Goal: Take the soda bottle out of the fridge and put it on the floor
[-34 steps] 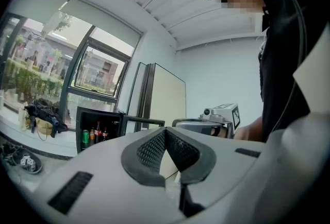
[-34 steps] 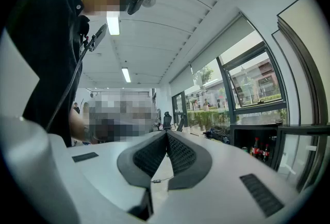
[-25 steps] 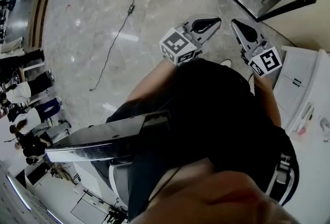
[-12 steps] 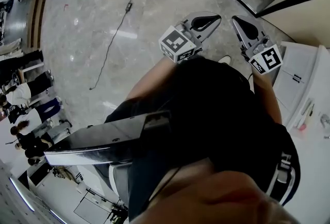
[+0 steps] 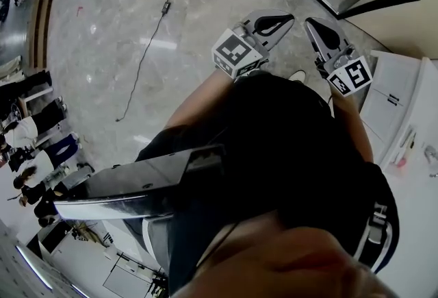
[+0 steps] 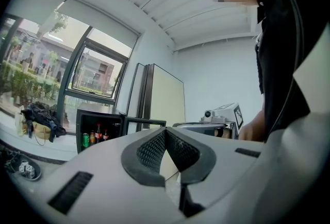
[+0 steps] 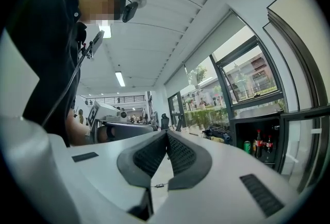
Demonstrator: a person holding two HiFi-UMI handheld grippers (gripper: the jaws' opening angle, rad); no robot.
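Marble floor (image 5: 123, 36) is spreading wide below the person, with 1 black cable (image 5: 147, 50) trailing across it. On the far side, under the big window, a small black fridge (image 6: 98, 114) is standing with its glass door (image 6: 145, 124) hanging open. Soda bottle (image 6: 98, 134) is sitting upright on the shelf inside, next to a green can (image 6: 85, 139) and at least 1 more bottle. Which bottle is the one meant, I cannot tell from here.

Left gripper (image 6: 165, 131) is pointing level, pads pressed together on nothing. Right gripper (image 7: 166, 133) is doing the same: clenched, nothing between the jaws. Both are hanging in the air in front of the person's body, side by side, well apart from the fridge.

Progress, as I am judging it:
- The door is open, so access is sorted. Nothing else is done, and the bottle is untouched.
- Remaining: closing the gap to the fridge, spreading 1 gripper's jaws and reaching onto the shelf past the can.
- Then taking the bottle by its body, drawing it out clear of the door frame, lowering it upright onto the floor and letting go.
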